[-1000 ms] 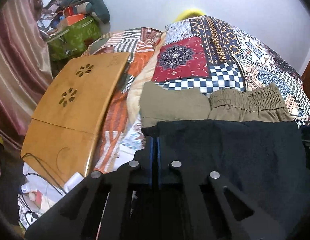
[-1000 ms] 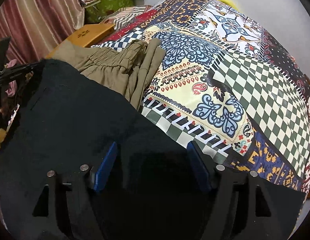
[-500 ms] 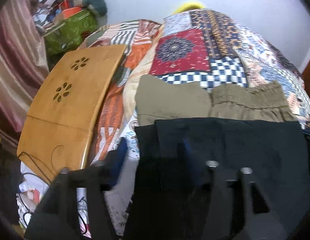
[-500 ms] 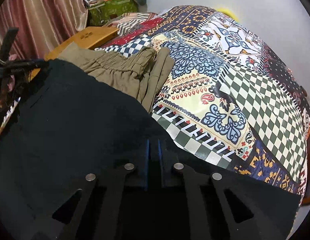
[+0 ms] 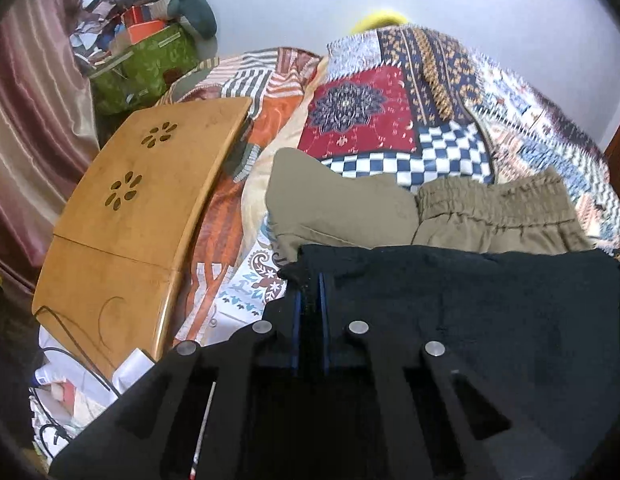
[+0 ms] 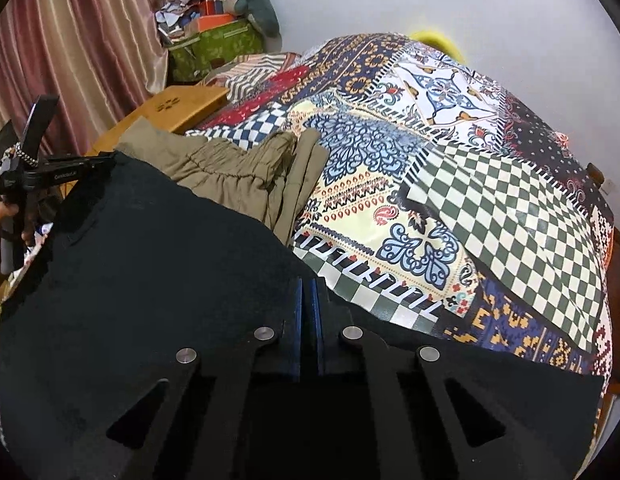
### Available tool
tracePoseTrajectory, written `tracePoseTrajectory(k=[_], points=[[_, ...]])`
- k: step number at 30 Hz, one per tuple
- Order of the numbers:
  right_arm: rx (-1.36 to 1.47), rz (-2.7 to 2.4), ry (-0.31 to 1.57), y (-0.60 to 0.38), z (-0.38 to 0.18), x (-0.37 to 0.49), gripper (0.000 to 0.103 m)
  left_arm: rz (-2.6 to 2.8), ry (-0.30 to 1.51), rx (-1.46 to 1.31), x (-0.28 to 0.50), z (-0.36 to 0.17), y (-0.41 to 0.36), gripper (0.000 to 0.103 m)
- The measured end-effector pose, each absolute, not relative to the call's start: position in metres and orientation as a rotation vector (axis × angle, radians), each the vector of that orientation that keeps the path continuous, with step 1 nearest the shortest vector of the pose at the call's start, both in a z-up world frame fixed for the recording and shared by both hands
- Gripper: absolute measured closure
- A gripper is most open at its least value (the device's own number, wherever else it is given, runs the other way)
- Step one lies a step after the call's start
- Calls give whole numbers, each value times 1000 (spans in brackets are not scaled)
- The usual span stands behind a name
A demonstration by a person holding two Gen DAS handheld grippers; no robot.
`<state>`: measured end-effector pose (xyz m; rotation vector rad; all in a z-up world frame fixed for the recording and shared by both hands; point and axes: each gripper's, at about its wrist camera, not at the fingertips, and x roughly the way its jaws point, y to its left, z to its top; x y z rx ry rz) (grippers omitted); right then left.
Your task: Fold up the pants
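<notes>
**Black pants gripped at two corners over the patchwork bed**

The black pants [image 5: 462, 312] spread as a dark sheet across the lower half of both wrist views, over the near edge of the bed. The left gripper [image 5: 310, 292] is clenched on the fabric's upper left corner, a strip of black cloth pinched between its blue-lined fingers. The right gripper [image 6: 308, 300] is likewise clamped on the pants' edge at the cloth's right side, its blue pads pressed nearly together around the fabric.

Just beyond the black cloth, at 12 o'clock in the left view and 11 o'clock in the right, lies a folded pair of khaki pants [image 5: 490, 212], elastic waistband showing, touching or overlapped by the black edge. Both garments rest on a patchwork bedspread [image 6: 490, 184] of checks and floral panels, running off toward 1 o'clock. A wooden lap table [image 5: 138, 216] sits at 9 to 10 o'clock in the left view, beside the bed. Farther at 11 o'clock stands a green box [image 5: 150, 64] heaped with clutter, with a pink curtain [image 6: 78, 48] along the left edge.
</notes>
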<state>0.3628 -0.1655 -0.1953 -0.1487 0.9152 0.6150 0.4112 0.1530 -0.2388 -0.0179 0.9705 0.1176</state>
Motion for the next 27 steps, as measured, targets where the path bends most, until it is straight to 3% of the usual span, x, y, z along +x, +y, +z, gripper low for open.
tracePoseTrajectory(k=[21,24,25,27], points=[[-151,620,850,-183,-138,306,99,30,814,-13,323,-149,129,98],[-167,625,884,-178,-148,317,73,23,808,-25,320,-148,128,98],[-166,622,889,-176,-152,324,57,18,806,-27,320,-148,128,98],[-180,629,895,-170,-159,332,52,20,803,-16,320,-149,127,98]])
